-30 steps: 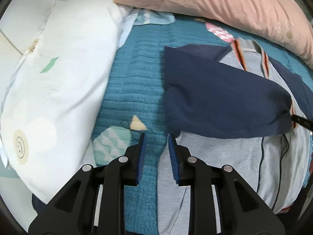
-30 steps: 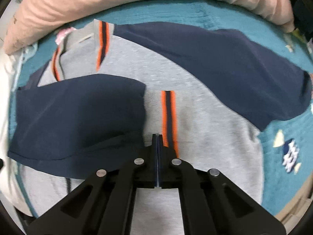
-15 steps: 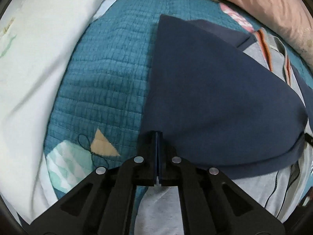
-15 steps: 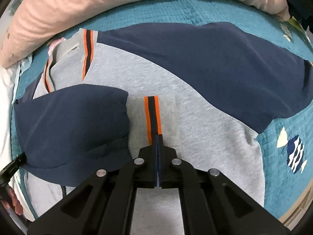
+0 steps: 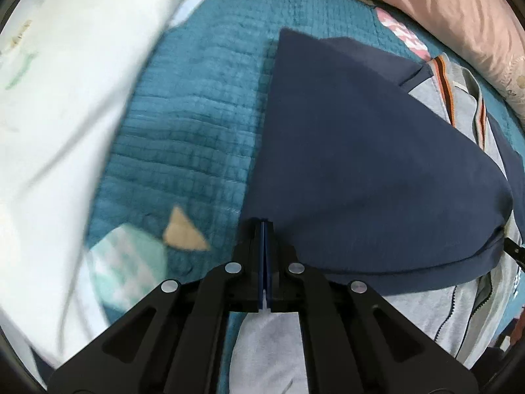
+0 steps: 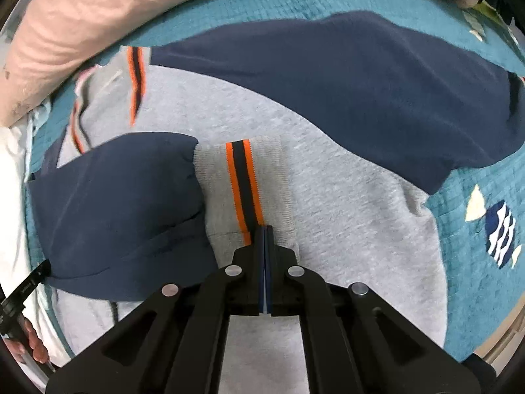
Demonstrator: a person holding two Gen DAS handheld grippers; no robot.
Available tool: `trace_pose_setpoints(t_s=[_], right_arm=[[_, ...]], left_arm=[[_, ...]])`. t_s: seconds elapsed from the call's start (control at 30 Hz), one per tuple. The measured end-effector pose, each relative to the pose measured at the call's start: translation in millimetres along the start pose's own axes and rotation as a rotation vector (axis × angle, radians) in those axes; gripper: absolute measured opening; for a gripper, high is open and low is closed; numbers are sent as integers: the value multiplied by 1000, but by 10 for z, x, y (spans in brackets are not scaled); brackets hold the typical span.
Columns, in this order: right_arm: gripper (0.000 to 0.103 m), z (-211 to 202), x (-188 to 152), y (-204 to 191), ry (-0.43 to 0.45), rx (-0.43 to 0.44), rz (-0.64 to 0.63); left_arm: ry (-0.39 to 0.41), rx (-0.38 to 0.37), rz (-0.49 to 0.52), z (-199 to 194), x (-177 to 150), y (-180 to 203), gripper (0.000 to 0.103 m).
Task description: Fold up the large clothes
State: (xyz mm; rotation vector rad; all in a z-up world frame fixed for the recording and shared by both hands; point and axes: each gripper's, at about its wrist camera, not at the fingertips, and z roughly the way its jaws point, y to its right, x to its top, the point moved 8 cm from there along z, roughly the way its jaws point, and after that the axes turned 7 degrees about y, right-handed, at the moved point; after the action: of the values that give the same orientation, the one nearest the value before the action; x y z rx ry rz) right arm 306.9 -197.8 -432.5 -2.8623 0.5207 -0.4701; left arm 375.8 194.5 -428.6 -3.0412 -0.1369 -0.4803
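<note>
The jacket (image 6: 344, 203) is light grey with dark blue sleeves. The folded sleeve (image 5: 377, 170) ahead of the left gripper's fingers is plain dark blue. Its cuff (image 6: 249, 187), just in front of the right gripper's fingers, is grey with a dark blue stripe between two orange ones. The quilt (image 5: 197, 124) is teal with little stitched squares and a tan triangle. A blue and white striped fish (image 6: 500, 229) sits on it. The pillow (image 5: 65, 98) is white. The bolster (image 6: 115, 10) is pink.
</note>
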Motion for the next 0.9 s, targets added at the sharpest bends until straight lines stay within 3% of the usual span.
trace_pose_setpoints(t_s=[0.13,0.27,0.33,0.4,0.43,0.47,0.53,0.6,0.73,0.9], right_arm=[[2,-318,-63,46,17,113,68],[5,-616,-91,140,59,155,66],[7,-766,-94,208,72,158,46],[35,-859,-114,266,69,129,36],[74,-917,-114,294,78,112,44],[86,-1021,-83,353,122,98,56],[86,-1175,-29,406,174,101,38],[86,-1269,-4,525,178,93,37],[87,-1482,72,885,212,84,85],[89,-1632,158,1465,253,46,162]], left_arm=[[10,-21,24,-284,20,92,1],[47,32,91,-574,-31,232,2],[63,24,98,-701,-144,346,22],[103,18,105,-837,-192,423,66],[122,26,109,-893,-197,476,71],[133,53,112,-962,-224,569,73],[115,68,117,-988,-287,677,73],[109,10,122,-1091,-402,855,73],[136,-9,165,-1213,-474,1279,78],[168,-86,220,-1336,-493,1889,80]])
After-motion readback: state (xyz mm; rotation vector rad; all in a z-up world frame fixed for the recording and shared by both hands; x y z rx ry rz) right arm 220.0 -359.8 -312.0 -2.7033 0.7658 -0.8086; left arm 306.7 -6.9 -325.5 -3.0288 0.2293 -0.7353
